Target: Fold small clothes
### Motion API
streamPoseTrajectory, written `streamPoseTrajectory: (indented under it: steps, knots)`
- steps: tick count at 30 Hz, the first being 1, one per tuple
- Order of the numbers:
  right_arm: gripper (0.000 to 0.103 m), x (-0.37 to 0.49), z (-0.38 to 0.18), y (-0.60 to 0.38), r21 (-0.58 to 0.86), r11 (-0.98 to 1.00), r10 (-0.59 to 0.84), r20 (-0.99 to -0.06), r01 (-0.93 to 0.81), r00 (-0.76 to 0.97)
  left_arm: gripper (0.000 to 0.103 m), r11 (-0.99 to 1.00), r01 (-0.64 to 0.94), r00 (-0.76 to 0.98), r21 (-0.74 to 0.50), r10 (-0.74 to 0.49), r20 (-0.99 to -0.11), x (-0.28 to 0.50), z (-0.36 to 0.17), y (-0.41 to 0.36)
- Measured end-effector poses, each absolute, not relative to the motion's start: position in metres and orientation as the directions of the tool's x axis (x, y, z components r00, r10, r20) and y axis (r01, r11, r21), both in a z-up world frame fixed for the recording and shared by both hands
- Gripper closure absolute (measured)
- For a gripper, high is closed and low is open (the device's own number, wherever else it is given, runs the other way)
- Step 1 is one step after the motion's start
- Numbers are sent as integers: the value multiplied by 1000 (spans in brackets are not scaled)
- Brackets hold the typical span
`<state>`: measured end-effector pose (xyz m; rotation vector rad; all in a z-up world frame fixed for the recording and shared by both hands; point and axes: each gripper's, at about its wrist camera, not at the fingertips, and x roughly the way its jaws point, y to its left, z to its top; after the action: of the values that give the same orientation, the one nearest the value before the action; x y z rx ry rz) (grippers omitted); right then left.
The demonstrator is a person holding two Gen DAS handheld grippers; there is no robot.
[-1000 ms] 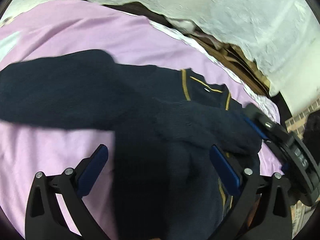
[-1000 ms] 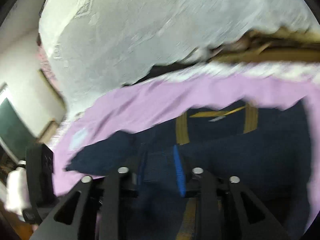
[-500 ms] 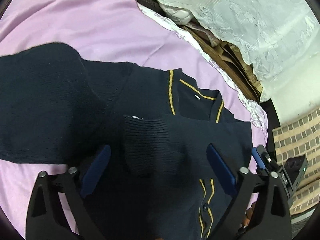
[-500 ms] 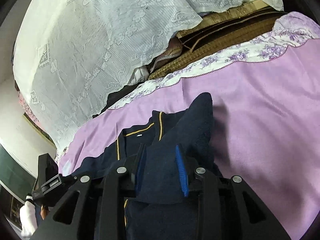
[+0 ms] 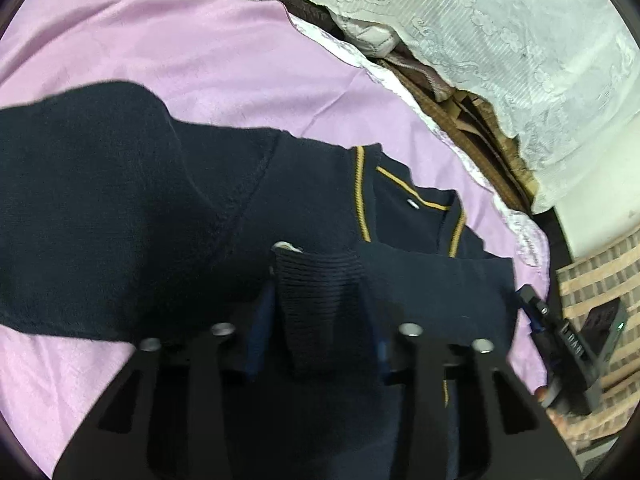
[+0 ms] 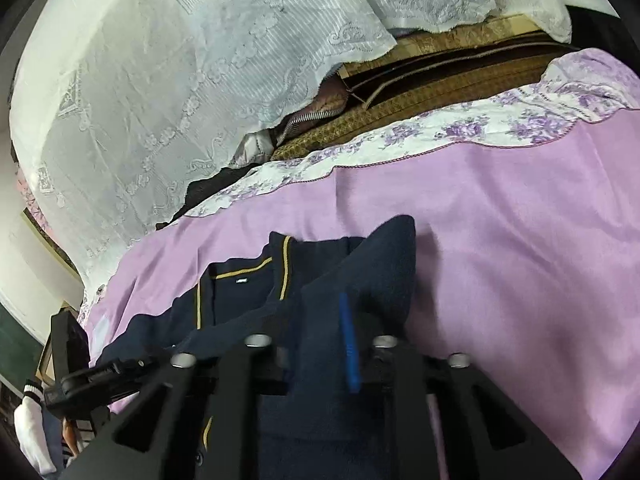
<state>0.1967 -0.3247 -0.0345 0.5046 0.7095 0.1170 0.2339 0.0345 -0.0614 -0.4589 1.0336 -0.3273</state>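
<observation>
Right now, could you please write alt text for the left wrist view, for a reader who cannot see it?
The left gripper is closing on the ribbed cuff of a navy cardigan with yellow trim, spread on a lilac sheet. The right gripper shows at the right edge; white lace fabric hangs behind.

You have almost nothing to read here. The small white neck label (image 5: pixel 532 203) inside the collar of the navy cardigan (image 5: pixel 312 200) is too small to make out. In your left wrist view, pale raised letters stand on the right gripper (image 5: pixel 576 350) at the right edge, but they stay blurred and illegible.
</observation>
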Motion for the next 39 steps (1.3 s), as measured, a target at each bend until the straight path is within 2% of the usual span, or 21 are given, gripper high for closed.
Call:
streamPoseTrajectory:
  steps: [1,2,4,7,8,11,13,16,17,19,24,25,26,27,29,33,35,37,38,39]
  knots:
    - [93,204,-36,-326,492,869,290,-601,59,745,84,861,50,487,-506,-463,-741,234,-60,35]
    - [94,208,-38,-327,493,868,293,-606,60,739,98,863,59,500,-501,-460,-734,235,-57,35]
    - [94,216,-41,-329,480,874,283,-625,72,727,99,838,94,504,-537,-505,-700,237,-52,34]
    - [94,232,-58,-343,474,870,262,-675,133,690,99,851,133,534,-509,-494,-686,238,-44,25]
    - [98,236,-70,-353,487,856,256,-689,171,678,99,858,136,538,-496,-484,-690,238,-45,23]
    - [99,233,-86,-365,553,815,306,-663,172,684,99,868,116,517,-482,-467,-717,241,-62,24]
    - [95,231,-80,-362,536,828,294,-663,163,688,98,854,98,500,-512,-487,-716,242,-69,29]
    - [93,226,-73,-355,505,851,270,-657,145,704,90,819,78,487,-569,-530,-695,241,-70,38]
    - [93,222,-70,-356,518,845,280,-642,134,714,84,808,84,482,-583,-545,-686,240,-70,39]
    - [93,215,-63,-361,538,833,284,-616,128,734,80,812,91,481,-576,-542,-689,238,-69,36]
    - [93,208,-55,-367,557,820,281,-589,129,758,57,827,109,503,-552,-524,-687,234,-63,31]
    - [93,209,-57,-367,560,818,283,-590,131,756,58,836,111,503,-538,-514,-695,236,-63,27]
    - [93,211,-58,-367,560,818,284,-593,133,753,66,848,116,504,-518,-499,-705,238,-63,23]
    - [93,211,-60,-367,557,819,282,-598,136,750,101,865,130,513,-485,-478,-713,239,-62,18]
    - [93,211,-61,-368,559,817,277,-596,142,754,100,866,131,530,-482,-472,-704,238,-59,20]
    - [93,206,-53,-372,579,804,273,-559,133,783,100,859,109,653,-501,-441,-615,225,-31,45]
    - [93,206,-51,-370,580,806,282,-554,120,783,99,868,103,678,-485,-418,-605,222,-24,50]
    - [93,212,-55,-363,538,833,266,-597,131,757,99,881,97,643,-464,-411,-646,227,-37,45]
    - [93,220,-64,-357,489,858,243,-654,156,716,99,894,87,615,-440,-395,-683,231,-48,39]
    - [98,229,-78,-354,460,871,238,-702,173,671,99,919,68,585,-389,-353,-730,236,-61,32]
